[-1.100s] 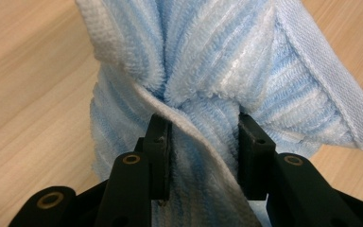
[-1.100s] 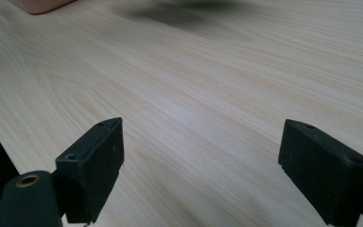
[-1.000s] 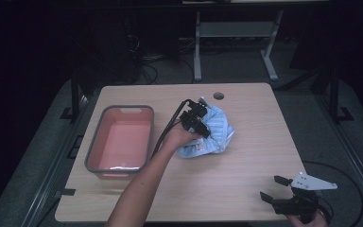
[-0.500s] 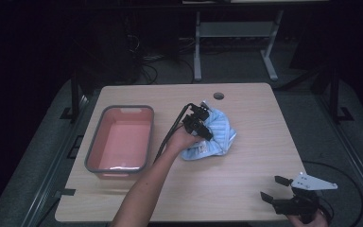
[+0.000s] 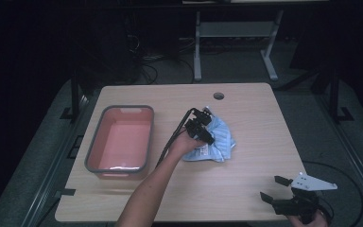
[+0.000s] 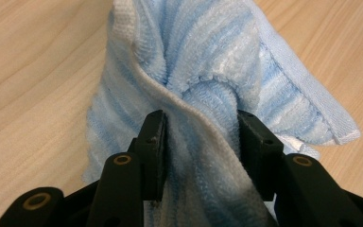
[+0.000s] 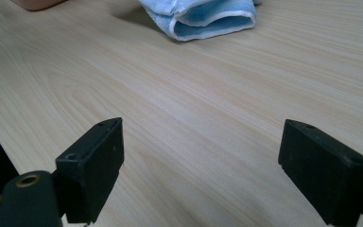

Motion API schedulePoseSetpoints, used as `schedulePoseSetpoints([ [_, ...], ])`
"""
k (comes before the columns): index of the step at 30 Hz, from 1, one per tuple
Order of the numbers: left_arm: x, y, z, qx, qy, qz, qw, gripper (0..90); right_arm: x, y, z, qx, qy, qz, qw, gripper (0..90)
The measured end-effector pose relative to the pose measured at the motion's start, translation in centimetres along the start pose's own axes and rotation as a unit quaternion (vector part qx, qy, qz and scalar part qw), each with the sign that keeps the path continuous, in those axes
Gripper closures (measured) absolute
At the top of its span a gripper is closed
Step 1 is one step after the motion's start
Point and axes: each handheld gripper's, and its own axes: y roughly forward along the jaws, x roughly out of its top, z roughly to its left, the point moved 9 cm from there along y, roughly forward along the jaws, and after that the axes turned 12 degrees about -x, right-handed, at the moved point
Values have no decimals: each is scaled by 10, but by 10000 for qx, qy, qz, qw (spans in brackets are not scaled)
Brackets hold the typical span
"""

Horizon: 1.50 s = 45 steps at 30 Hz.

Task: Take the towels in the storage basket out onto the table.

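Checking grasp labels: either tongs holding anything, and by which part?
Left tongs pinch a raised fold of the blue towel. Right tongs open, holding nothing.

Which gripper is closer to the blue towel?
The left one. The left gripper has a fold of the blue towel bunched between its jaws. The right gripper sits open, apart from the towel, near the table's front right corner.

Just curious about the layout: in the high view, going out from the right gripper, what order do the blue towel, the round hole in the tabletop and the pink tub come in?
From the right gripper:
1. Blue towel, mid-table, up-left.
2. Round hole, far edge.
3. Pink tub, far left.
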Motion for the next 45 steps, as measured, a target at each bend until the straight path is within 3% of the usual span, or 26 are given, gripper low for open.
schedulePoseSetpoints([
  [9, -3, -3, 1, 37, -23, -78, 10000, 449, 0, 0, 2, 15, -18, -9, 10000, 144],
  [26, -3, -19, -8, -101, -2, -398, 9992, 391, 1, 1, 4, 36, -49, 24, 10000, 144],
  [45, -19, -46, -13, -67, 123, -565, 9983, 386, 3, 2, 6, 4, -106, 8, 9999, 144],
])
